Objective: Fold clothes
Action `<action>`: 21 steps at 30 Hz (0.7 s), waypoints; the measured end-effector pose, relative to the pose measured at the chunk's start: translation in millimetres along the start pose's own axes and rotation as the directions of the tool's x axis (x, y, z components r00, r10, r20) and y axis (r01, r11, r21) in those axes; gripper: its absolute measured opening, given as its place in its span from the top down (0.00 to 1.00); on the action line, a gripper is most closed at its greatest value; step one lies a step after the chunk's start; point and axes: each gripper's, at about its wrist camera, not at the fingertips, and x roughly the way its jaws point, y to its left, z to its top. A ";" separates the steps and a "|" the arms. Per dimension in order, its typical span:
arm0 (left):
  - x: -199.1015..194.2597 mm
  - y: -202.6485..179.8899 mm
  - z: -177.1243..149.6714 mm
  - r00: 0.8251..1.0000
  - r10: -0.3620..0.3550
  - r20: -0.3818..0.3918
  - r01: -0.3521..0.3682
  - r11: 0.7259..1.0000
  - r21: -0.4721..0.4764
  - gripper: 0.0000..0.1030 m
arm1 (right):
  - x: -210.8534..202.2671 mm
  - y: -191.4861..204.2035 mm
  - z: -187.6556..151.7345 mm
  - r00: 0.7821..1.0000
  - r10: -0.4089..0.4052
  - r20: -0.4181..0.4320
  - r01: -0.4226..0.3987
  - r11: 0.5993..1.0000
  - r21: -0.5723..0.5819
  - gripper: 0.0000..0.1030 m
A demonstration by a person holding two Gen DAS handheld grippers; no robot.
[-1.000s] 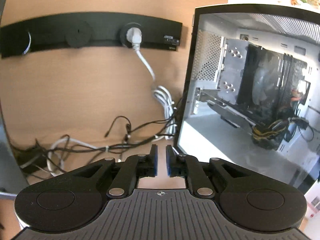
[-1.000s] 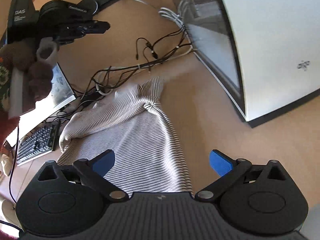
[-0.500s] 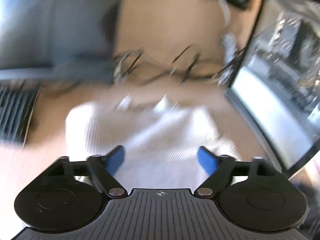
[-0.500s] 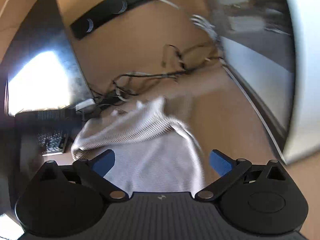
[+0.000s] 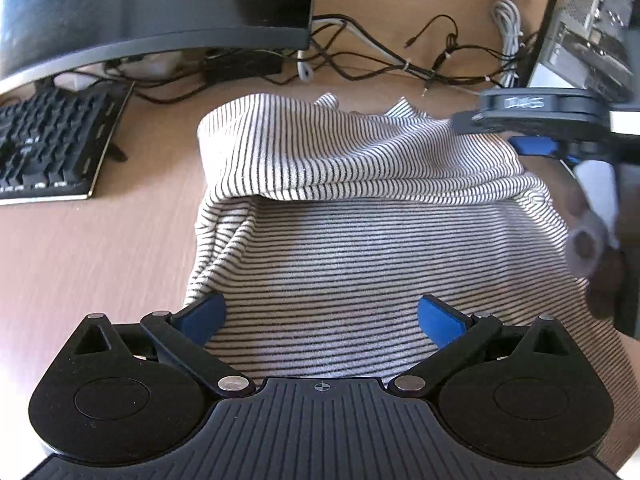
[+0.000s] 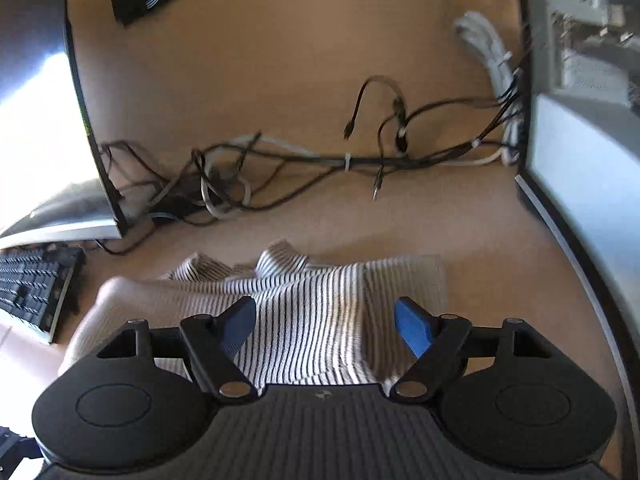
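A black-and-white striped garment point(image 5: 352, 216) lies rumpled on the wooden desk, its far part folded over itself. My left gripper point(image 5: 320, 316) is open just above the garment's near part, blue pads spread wide. My right gripper point(image 6: 326, 322) is open over the garment's point(image 6: 312, 304) far right part, jaws apart and holding nothing. In the left wrist view the right gripper point(image 5: 536, 136) shows at the right edge, over the garment's far right corner.
A black keyboard point(image 5: 48, 144) and a monitor point(image 5: 152, 4) stand at the left. A tangle of cables point(image 6: 320, 160) lies behind the garment. A glass-sided computer case point(image 6: 580, 120) stands at the right. Bare desk point(image 5: 88, 256) lies left of the garment.
My left gripper has opened and swung down from facing the wall to over the garment. My right gripper has moved forward and lower toward the garment's far right part.
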 end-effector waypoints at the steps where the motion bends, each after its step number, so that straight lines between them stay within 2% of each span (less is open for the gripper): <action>1: 0.2 -1.5 -1.8 1.000 0.003 -0.001 -0.003 1.000 0.013 0.00 | 6.3 2.5 -2.5 1.000 0.003 -0.016 -0.003 1.000 -0.016 0.31; 2: -0.6 -1.5 -3.1 1.000 0.005 -0.004 -0.005 1.000 0.025 0.00 | 12.5 5.0 -4.9 0.999 0.006 -0.033 -0.007 0.999 -0.032 0.44; 4: 2.2 -2.5 -2.0 1.000 0.007 -0.010 -0.006 0.999 0.036 0.00 | 17.8 9.9 -8.3 0.999 0.007 -0.047 -0.010 0.998 -0.069 0.53; 6: 3.0 -1.1 -1.7 1.000 0.004 -0.006 -0.004 1.000 0.022 0.00 | 18.4 14.1 -9.9 0.999 0.009 -0.051 -0.014 0.995 -0.101 0.84; 7: 4.3 -0.8 -1.2 1.000 0.002 -0.005 -0.001 1.000 0.020 0.00 | 16.2 14.0 -7.1 0.998 0.023 -0.053 -0.028 0.995 -0.095 0.89; 9: 4.4 -0.8 -1.3 1.000 0.000 -0.005 0.000 1.000 0.023 0.00 | 7.7 12.6 2.6 0.998 0.052 -0.032 -0.054 0.996 -0.074 0.92; 11: 4.3 -0.2 -1.1 1.000 -0.002 -0.004 0.002 1.000 0.019 0.00 | -5.9 11.4 14.4 0.998 0.064 0.024 -0.062 0.996 -0.072 0.93; 17: 3.2 -0.8 -2.9 1.000 0.005 0.004 -0.005 1.000 0.013 0.00 | -30.2 -5.5 32.7 0.990 0.022 0.136 -0.011 0.996 -0.084 0.94; 21: 1.0 2.2 -5.2 1.000 -0.010 0.022 0.010 1.000 -0.003 0.00 | -10.0 -23.8 5.6 0.997 -0.045 0.056 0.051 0.995 -0.091 0.94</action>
